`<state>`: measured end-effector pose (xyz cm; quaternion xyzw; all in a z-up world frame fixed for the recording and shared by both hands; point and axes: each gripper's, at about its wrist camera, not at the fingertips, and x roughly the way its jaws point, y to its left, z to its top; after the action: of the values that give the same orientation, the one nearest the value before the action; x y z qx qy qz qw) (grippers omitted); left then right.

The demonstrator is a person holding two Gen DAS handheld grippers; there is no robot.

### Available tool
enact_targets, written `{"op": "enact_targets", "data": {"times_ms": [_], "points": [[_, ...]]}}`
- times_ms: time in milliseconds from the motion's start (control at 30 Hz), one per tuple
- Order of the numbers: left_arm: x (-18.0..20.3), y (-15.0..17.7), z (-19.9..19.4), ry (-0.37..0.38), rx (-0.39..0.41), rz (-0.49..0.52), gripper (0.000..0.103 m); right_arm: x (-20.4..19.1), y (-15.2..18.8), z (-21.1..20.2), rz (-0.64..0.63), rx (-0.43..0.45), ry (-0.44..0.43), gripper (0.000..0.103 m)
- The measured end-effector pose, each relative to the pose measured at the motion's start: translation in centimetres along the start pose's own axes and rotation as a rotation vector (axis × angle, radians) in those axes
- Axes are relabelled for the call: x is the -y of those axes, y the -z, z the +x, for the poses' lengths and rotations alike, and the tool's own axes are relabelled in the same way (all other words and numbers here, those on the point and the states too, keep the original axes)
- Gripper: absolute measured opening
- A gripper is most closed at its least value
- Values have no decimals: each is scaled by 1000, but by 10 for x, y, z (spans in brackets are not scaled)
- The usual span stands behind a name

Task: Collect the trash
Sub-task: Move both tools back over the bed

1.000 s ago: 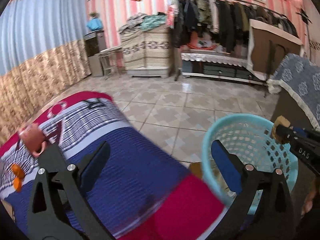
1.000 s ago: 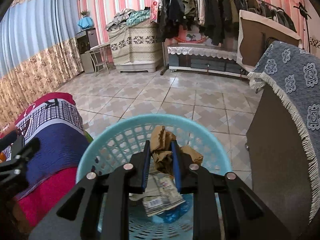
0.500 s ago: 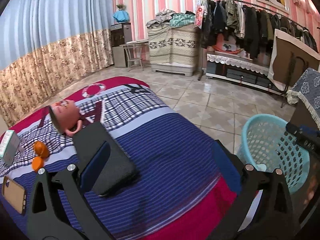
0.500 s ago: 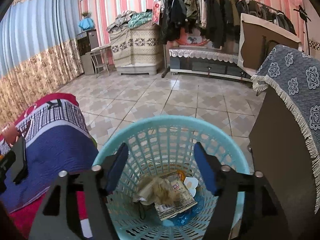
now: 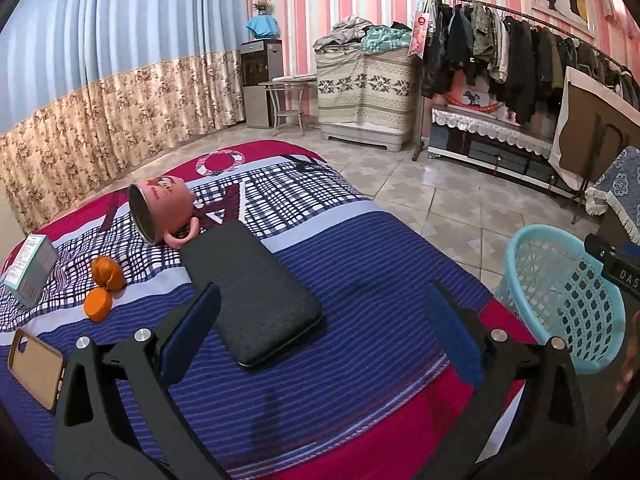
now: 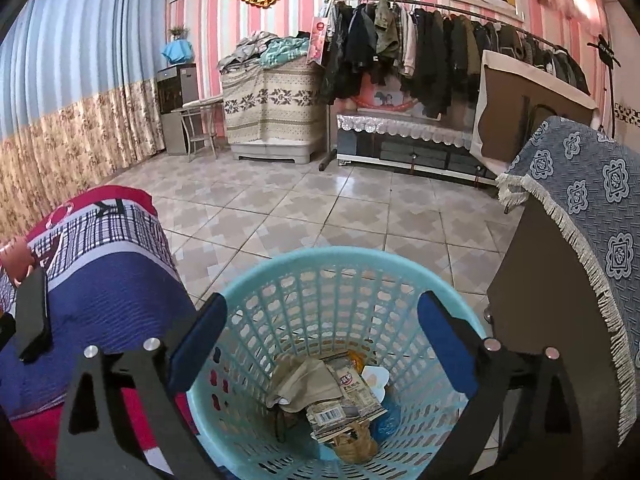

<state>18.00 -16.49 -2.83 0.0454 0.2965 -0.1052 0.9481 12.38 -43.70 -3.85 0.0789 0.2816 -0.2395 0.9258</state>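
Biggest thing first: the bed (image 5: 360,280) with its striped blue and red cover fills most of the left wrist view, and the light blue basket (image 6: 340,280) sits on the tile floor right beside its edge, next to a brown cabinet with a fringed blue cloth (image 6: 580,200). What just changed: a second ago the right gripper (image 6: 320,344) was pinched on a crumpled brown paper wad over the basket, and now its jaws are wide apart with nothing between them. The wad (image 6: 304,380) is lying in the bottom on top of the other wrappers, so I'd call that piece done. The left gripper (image 5: 320,328) has swung from the basket side to over the bed, jaws also spread and empty. Under it is a flat black case (image 5: 252,288), long axis running from near-right to far-left, toward the tipped pink mug (image 5: 160,208). Left of that are two orange pieces (image 5: 102,288), probably the next trash, then a small box (image 5: 32,268) and a phone (image 5: 36,364). The dropped wad is too scrunched to have a clear long axis.
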Motion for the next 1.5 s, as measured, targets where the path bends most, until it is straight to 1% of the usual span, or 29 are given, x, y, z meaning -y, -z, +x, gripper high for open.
{"op": "enact_targets", "data": {"times_ms": [200,367,567,667,767,900,1067,1200,1300,1367,1433,1467,1500], "points": [[-8,-1,-4,6,11,-16,97,-11,-2,-7,-31,21,-14,94],[-22,0,-7,-14,18,-24,97,-27,-3,-15,-66,45,-26,94],[-57,8,-14,-64,12,-51,97,-45,-2,-18,-70,41,-65,94],[-77,13,-16,-90,-3,-63,97,-57,1,-18,-101,36,-74,94],[-104,22,-18,-122,-26,-82,97,-72,4,-20,-171,40,-62,94],[-139,32,-22,-176,-48,-121,97,-89,11,-22,-268,39,-67,94],[-184,42,-29,-236,-74,-170,97,-114,16,-32,-383,73,-72,94],[-211,44,-28,-271,-82,-187,97,-134,18,-38,-456,89,-81,94],[-229,40,-16,-277,-103,-208,97,-147,19,-39,-504,89,-78,94],[-235,36,-5,-264,-116,-223,97,-155,19,-40,-523,88,-78,94],[-238,32,6,-233,-129,-230,97,-161,17,-40,-534,82,-76,94],[-238,30,17,-216,-150,-223,97,-164,16,-40,-537,77,-76,94],[-238,29,25,-218,-175,-218,97,-166,15,-39,-541,69,-75,94]]}}
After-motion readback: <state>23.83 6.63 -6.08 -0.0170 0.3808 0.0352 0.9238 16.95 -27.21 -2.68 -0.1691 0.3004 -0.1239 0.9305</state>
